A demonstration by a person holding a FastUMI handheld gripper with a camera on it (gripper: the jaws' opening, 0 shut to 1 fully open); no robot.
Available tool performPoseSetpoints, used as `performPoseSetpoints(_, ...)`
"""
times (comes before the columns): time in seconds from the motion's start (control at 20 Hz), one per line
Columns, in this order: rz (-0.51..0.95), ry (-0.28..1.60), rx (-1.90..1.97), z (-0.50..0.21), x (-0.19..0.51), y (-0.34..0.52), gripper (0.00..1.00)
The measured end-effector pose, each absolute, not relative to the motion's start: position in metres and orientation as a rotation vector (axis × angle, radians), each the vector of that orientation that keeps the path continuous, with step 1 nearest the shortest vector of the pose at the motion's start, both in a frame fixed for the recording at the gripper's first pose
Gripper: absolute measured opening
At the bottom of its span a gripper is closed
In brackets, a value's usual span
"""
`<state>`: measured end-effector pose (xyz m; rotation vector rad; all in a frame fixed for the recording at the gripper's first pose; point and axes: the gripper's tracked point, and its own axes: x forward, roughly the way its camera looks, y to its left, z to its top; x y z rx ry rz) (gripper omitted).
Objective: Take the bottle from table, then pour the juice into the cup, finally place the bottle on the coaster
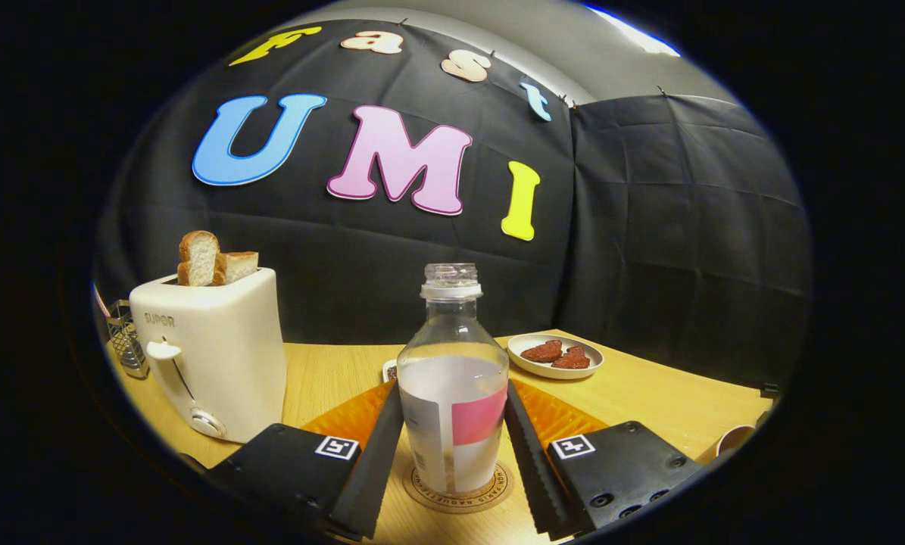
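Note:
A clear plastic bottle (452,341) with no cap, a white and pink label and pale liquid up to its shoulder stands upright on a round cork coaster (497,492). My gripper (453,387) is shut on the bottle, one finger pressed against each side at label height. The coaster lies on the wooden table just in front of an orange mat (346,415). The rim of a brown cup (736,437) peeks out to the right of the right finger; its inside is hidden.
A white toaster (213,352) with two bread slices stands to the left of the fingers, with a wire mesh holder (126,337) beyond it. A white plate (554,356) holding reddish-brown pieces sits beyond the bottle to the right. Black cloth walls close off the table's back.

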<state>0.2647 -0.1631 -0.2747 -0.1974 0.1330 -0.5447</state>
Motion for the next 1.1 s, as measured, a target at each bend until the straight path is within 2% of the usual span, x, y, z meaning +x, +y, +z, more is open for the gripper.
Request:
performPoseSetpoints(0.2,-0.573,0.156,-0.182,-0.282,0.258,-0.167,0.78)
performPoseSetpoints(0.3,-0.583,0.173,-0.169,-0.285,0.256,-0.169,0.88)
performPoseSetpoints(0.35,-0.582,0.171,-0.165,-0.284,0.255,-0.168,0.97)
performPoseSetpoints(0.4,-0.579,0.168,-0.162,-0.282,0.255,-0.167,0.98)
performPoseSetpoints(0.75,-0.56,0.179,-0.157,-0.273,0.241,-0.161,0.97)
performPoseSetpoints(1.1,-0.481,0.214,-0.16,-0.253,0.208,-0.133,0.97)
